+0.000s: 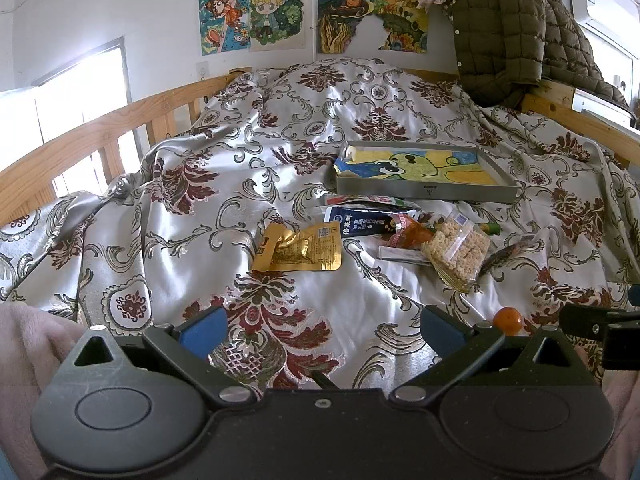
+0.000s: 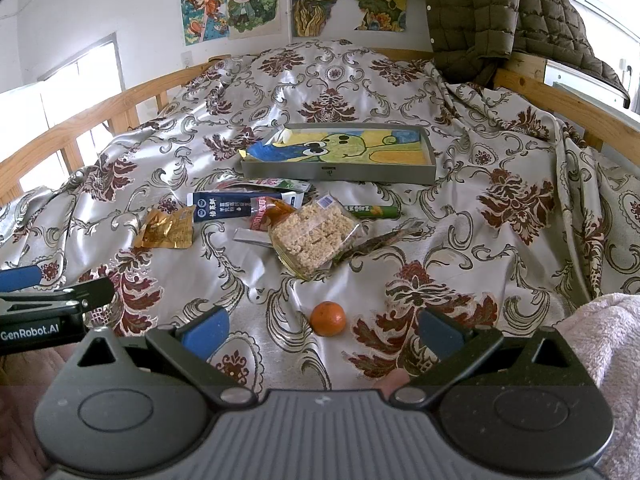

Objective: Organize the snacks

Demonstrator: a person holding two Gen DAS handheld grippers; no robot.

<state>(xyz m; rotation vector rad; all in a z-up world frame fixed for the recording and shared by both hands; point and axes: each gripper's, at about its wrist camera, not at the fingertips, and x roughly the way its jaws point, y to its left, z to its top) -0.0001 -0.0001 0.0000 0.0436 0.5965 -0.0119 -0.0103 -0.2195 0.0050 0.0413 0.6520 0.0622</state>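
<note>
The orange (image 2: 328, 318) lies just ahead of the right gripper (image 2: 324, 330), between its wide-open, empty fingers; the left gripper (image 1: 322, 330), equally spread and empty, sits farther off.

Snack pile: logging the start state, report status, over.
Both hand-held grippers, left and right, open, empty, short of the snacks. Snack pile loose on the bedspread; tray holds no snacks. Tangerine lies just ahead of right gripper.

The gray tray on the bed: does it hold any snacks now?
No. The gray tray shows only its drawing lining; the snack packets and orange lie outside on the bedspread.
</note>
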